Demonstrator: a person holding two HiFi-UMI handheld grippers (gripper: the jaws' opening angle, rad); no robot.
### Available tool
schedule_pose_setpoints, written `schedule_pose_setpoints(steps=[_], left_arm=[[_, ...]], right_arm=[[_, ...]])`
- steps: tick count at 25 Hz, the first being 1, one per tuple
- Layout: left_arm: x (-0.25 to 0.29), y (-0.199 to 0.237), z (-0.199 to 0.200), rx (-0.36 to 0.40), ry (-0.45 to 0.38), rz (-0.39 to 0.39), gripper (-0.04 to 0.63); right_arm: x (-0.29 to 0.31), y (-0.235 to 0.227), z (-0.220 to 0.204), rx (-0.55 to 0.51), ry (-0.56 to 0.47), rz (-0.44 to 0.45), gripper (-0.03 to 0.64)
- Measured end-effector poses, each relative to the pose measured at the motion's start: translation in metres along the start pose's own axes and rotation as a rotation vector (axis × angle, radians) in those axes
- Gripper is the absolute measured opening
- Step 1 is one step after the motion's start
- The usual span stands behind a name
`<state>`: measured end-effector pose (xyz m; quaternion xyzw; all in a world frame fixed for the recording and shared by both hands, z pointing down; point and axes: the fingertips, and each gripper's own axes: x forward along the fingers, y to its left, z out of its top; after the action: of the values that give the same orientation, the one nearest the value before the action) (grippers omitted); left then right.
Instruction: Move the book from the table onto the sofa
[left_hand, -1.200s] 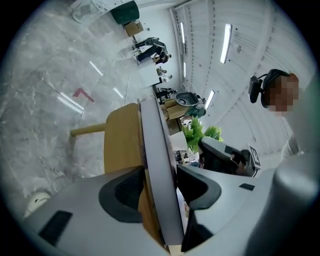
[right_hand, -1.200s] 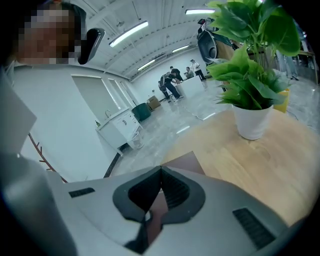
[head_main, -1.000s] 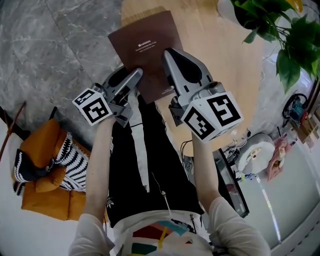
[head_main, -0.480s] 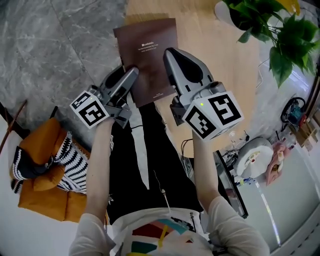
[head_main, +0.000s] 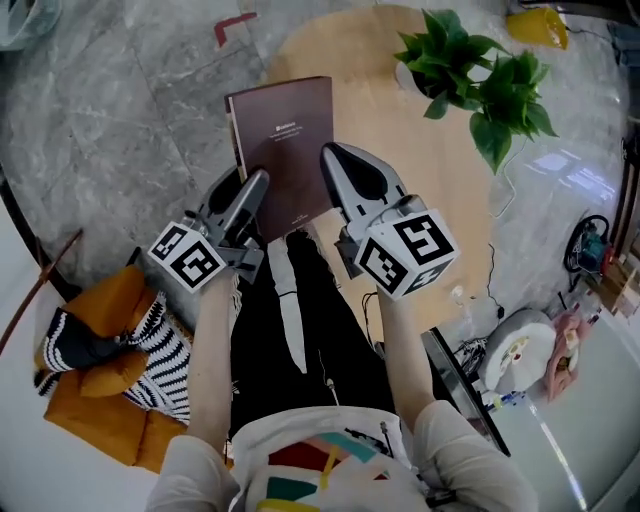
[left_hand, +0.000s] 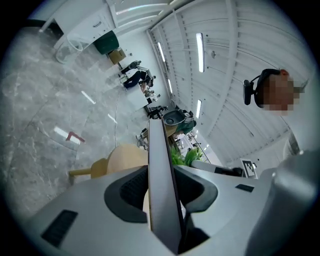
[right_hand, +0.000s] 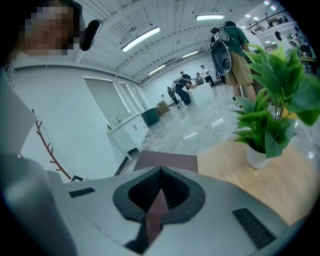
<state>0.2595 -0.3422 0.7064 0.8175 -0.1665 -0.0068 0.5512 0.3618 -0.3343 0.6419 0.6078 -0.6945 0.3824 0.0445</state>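
The brown book (head_main: 283, 146) is held up in the air over the near edge of the round wooden table (head_main: 420, 190). My left gripper (head_main: 256, 182) is shut on its near left edge; in the left gripper view the book (left_hand: 159, 160) stands edge-on between the pads of that gripper (left_hand: 162, 187). My right gripper (head_main: 332, 158) is shut on the near right corner, and in the right gripper view the cover (right_hand: 167, 161) runs out ahead of the right gripper (right_hand: 159, 195). The orange sofa (head_main: 105, 400) lies at the lower left.
A potted green plant (head_main: 470, 75) stands on the table's far right. A striped cushion (head_main: 160, 345) and a dark one lie on the sofa. Grey marble floor (head_main: 120, 120) spreads to the left. A screen, cables and clutter sit at the lower right (head_main: 510, 350).
Both grippers have risen with the book between them, and it has come up off the table. The view has shifted, so more of the floor and the plant shows.
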Motion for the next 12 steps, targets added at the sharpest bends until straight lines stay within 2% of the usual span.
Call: schedule_pose_setpoints(steps=[5,9,12], left_arm=[[-0.014,-0.076,0.086,0.121,-0.135,-0.044,0.156],[-0.038,-0.160,0.127,0.162,-0.208,-0.086,0.156],[-0.058,-0.212,0.155,0.247,-0.244,-0.092,0.156]], right_arm=[[-0.028,0.042,0.061,-0.055,-0.067,0.028,0.014],[-0.077,0.071,0.096,-0.046,-0.091,0.005,0.014],[-0.109,0.089,0.127,-0.017,-0.148,-0.022,0.014]])
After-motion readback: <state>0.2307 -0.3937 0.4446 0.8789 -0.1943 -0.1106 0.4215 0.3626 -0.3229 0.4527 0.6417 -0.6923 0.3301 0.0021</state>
